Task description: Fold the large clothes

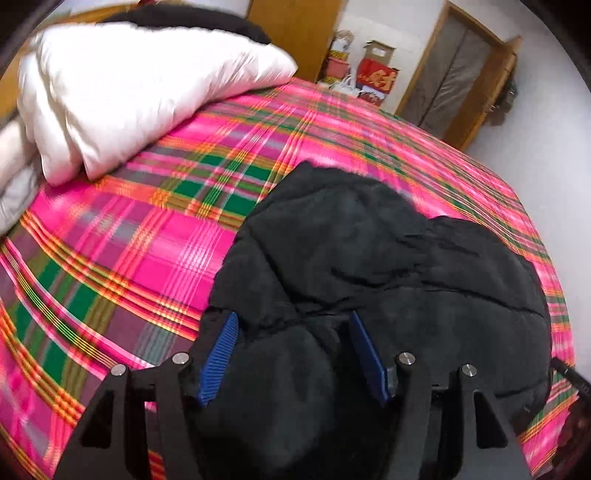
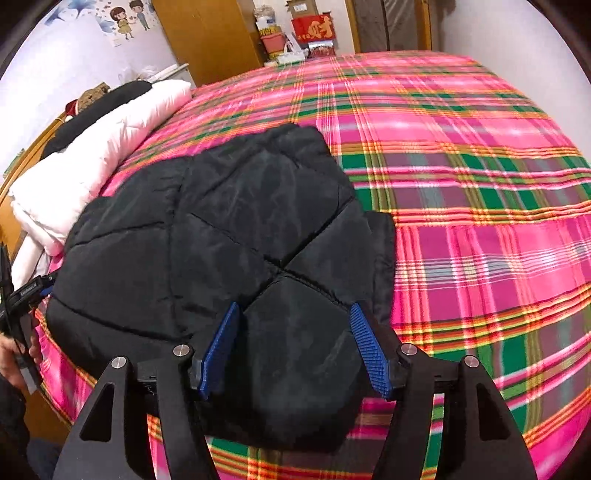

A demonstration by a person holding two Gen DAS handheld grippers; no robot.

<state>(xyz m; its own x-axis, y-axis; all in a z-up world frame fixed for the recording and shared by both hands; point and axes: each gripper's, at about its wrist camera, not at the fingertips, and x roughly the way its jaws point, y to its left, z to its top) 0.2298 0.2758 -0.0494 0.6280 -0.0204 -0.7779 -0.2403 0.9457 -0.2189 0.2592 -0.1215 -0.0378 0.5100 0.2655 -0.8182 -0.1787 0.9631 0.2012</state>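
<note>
- A black quilted jacket is lying folded into a compact bundle on the near part of a bed covered with a pink plaid sheet.
- In the left wrist view, the left gripper is hanging over the jacket's near left portion; its blue pads are standing wide apart, with padded fabric bulging in the gap but not pinched.
- In the right wrist view, the right gripper is hanging over the jacket's near right corner; its pads are also standing wide apart, with one quilted panel lying between them, unclamped.
- The jacket's far edge is pointing toward the far end of the bed; bare sheet is showing to its left and right.
- A white duvet is lying bunched at the far left, close beside the jacket; whether they are touching cannot be told.
- At the left edge of the right view, a hand is holding the other gripper's handle.
- Red boxes are standing beyond the bed's far end.
</note>
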